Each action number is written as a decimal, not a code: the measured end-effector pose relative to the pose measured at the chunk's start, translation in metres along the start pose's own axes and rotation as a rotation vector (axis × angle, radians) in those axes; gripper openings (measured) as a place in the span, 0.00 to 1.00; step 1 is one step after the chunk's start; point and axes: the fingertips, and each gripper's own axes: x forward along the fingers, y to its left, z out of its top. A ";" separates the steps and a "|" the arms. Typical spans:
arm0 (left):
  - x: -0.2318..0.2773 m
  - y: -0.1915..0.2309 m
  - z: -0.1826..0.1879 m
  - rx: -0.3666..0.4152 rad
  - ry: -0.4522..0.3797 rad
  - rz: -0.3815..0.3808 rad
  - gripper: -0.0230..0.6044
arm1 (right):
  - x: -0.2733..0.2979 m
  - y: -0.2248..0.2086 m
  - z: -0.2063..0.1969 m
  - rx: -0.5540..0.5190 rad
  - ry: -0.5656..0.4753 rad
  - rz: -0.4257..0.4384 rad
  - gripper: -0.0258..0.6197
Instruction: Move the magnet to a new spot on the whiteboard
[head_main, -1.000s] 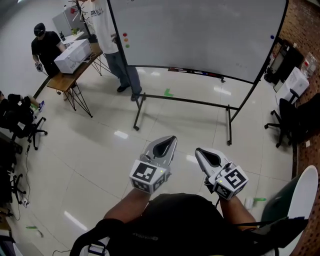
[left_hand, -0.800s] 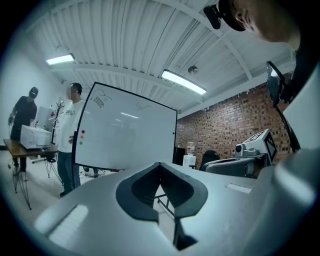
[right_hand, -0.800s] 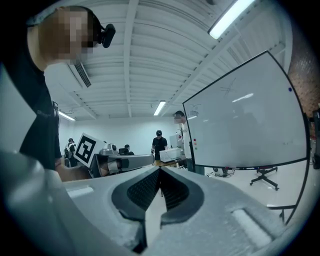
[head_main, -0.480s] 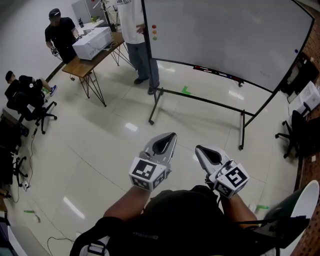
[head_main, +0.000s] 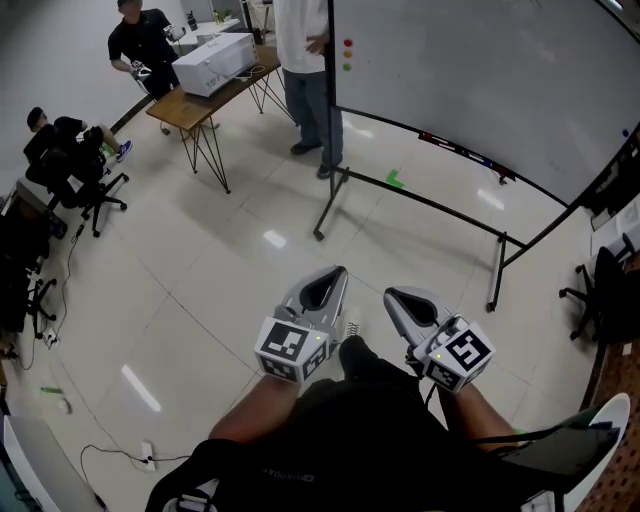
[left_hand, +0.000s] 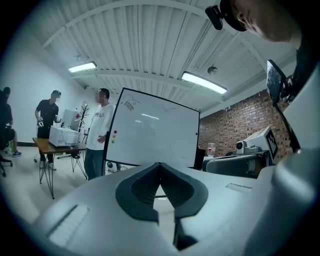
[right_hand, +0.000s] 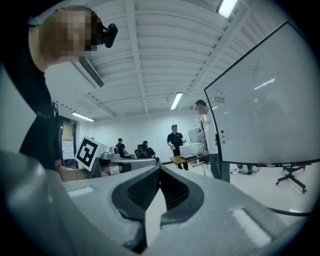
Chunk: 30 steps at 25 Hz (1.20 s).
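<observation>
The whiteboard (head_main: 480, 70) stands on a wheeled frame at the upper right of the head view, some way across the floor. Three small magnets (head_main: 347, 55), red, orange and green, sit in a column near its left edge. They also show in the left gripper view as magnets (left_hand: 114, 136) and in the right gripper view as magnets (right_hand: 222, 136). My left gripper (head_main: 338, 272) and right gripper (head_main: 390, 294) are held side by side in front of my body, pointing level towards the board. Both are shut with nothing between the fingers.
A person in a white shirt (head_main: 305, 60) stands at the board's left edge. Behind is a table (head_main: 190, 105) with a white box (head_main: 215, 62) and a person in black (head_main: 140, 40). Office chairs (head_main: 85, 180) and a seated person are at the left. A cable (head_main: 120, 455) lies on the floor.
The whiteboard, table and people have shifted right and nearer in the head view as I move across the floor. Both grippers stay shut, side by side.
</observation>
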 end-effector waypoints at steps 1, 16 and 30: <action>0.000 0.005 -0.001 -0.002 0.000 0.010 0.06 | 0.005 -0.001 -0.002 0.003 0.009 0.013 0.05; 0.057 0.128 0.033 0.025 -0.025 0.088 0.06 | 0.127 -0.068 0.026 -0.020 -0.008 0.078 0.05; 0.167 0.245 0.084 0.087 -0.001 0.062 0.06 | 0.250 -0.185 0.068 -0.009 -0.081 0.021 0.05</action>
